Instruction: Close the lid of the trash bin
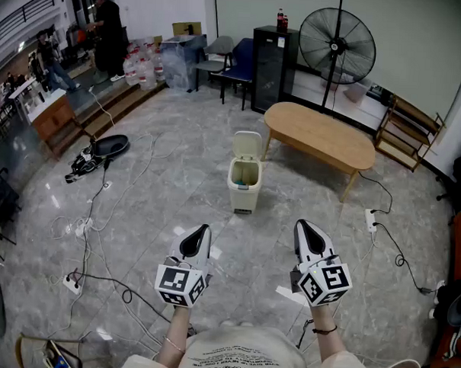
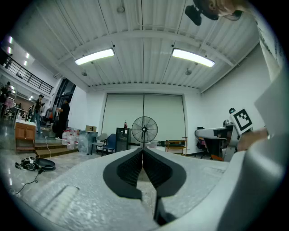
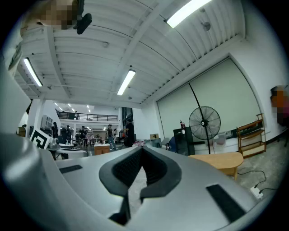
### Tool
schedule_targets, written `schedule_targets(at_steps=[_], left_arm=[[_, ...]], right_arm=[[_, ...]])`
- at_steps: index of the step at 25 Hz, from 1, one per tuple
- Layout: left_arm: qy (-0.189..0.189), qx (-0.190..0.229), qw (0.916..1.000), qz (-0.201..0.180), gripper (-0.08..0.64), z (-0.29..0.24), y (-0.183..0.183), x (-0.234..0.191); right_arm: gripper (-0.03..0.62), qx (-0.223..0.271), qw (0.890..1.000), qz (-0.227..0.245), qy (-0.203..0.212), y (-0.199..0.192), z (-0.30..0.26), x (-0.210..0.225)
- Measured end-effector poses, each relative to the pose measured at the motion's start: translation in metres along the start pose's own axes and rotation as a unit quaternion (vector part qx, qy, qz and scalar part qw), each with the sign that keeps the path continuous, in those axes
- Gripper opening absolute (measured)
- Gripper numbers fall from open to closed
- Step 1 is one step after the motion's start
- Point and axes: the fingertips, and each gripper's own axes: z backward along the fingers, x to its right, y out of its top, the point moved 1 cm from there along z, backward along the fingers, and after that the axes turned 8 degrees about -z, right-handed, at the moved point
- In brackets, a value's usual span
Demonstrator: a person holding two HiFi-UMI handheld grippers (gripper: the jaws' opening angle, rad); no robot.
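The bin (image 1: 244, 184) stands on the floor (image 1: 178, 169) in the middle, with its lid (image 1: 247, 145) up at the back. The left gripper (image 1: 201, 233) and the right gripper (image 1: 303, 230) are side by side, well apart from the bin, which is ahead and between them. A table (image 1: 320, 135) is behind the bin, to the right. Behind the table is a fan (image 1: 336, 43). A cabinet (image 1: 275, 59) is left of the fan, with bottles (image 1: 281, 20) on top. Chairs (image 1: 236, 65) are left of the cabinet. Cables (image 1: 99, 212) lie on the floor at the left.
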Motion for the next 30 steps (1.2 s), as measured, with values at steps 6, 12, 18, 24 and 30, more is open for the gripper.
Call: schedule_targets(at_steps=[6,12,18,24,30], left_arm=[[0.001,-0.002,1.0000,-0.001,0.023,-0.006,0.001,0.003],[0.005,-0.008,1.0000,0.000,0.023,-0.010,-0.001,0.011],[0.009,-0.013,0.9999,-0.001,0.023,-0.007,-0.006,0.023],[0.013,-0.018,0.9997,-0.001,0.023,-0.003,-0.009,0.037],[0.020,-0.025,0.9995,0.000,0.023,-0.004,-0.013,0.040]], right_arm=[[0.005,0.010,1.000,-0.013,0.023,0.002,-0.001,0.002],[0.005,-0.001,0.998,-0.036,0.058,-0.001,0.001,0.008],[0.094,-0.013,0.998,-0.046,0.046,-0.010,0.008,0.020],[0.198,-0.017,0.998,-0.057,0.031,-0.015,0.017,0.034],[0.295,-0.030,0.997,-0.062,0.047,-0.023,0.016,0.039]])
